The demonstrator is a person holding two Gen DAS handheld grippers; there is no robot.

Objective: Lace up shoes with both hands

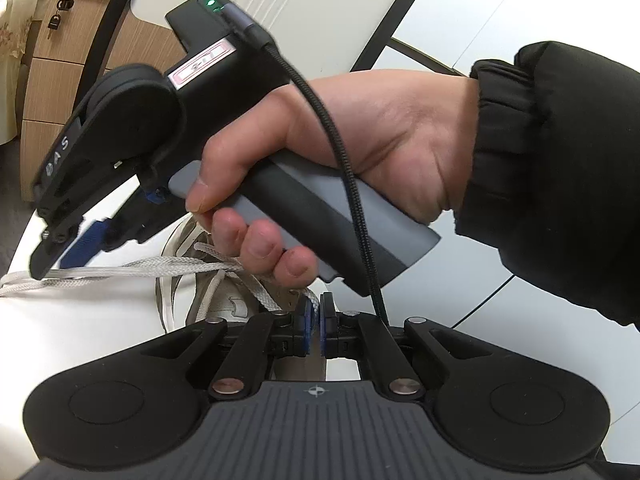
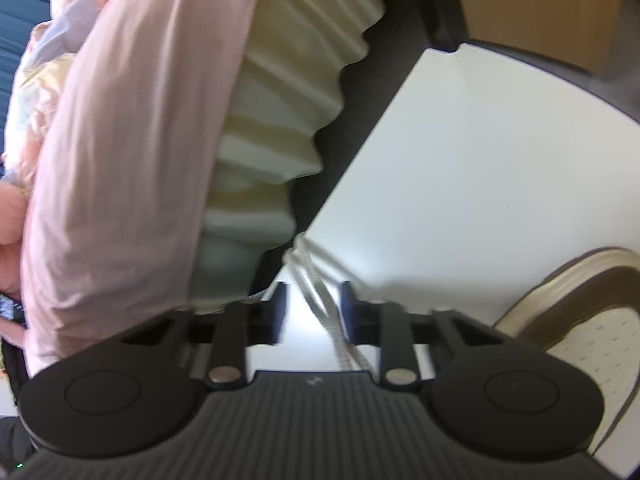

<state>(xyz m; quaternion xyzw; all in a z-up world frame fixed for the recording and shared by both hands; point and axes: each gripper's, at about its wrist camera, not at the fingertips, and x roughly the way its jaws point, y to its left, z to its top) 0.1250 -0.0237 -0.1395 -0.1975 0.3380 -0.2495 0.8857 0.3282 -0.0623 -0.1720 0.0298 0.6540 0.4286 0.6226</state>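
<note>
Presently, left gripper (image 1: 315,322) jaws pinch a shoelace (image 1: 256,286) beside the sneaker (image 1: 224,300); right gripper (image 2: 313,310) jaws stand spread around lace strands (image 2: 320,292).

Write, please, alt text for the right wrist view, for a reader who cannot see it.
The right gripper has two strands of white shoelace between its fingers, with a gap showing on either side of them, above a white table. A white and brown sneaker lies at the right; pink and cream fabric fills the left.

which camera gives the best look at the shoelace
The left wrist view: the lace runs sharp from the shoe out sideways, one strand pinched in the left gripper. The right wrist view shows only a blurred stretch between the right gripper's fingers.
</note>
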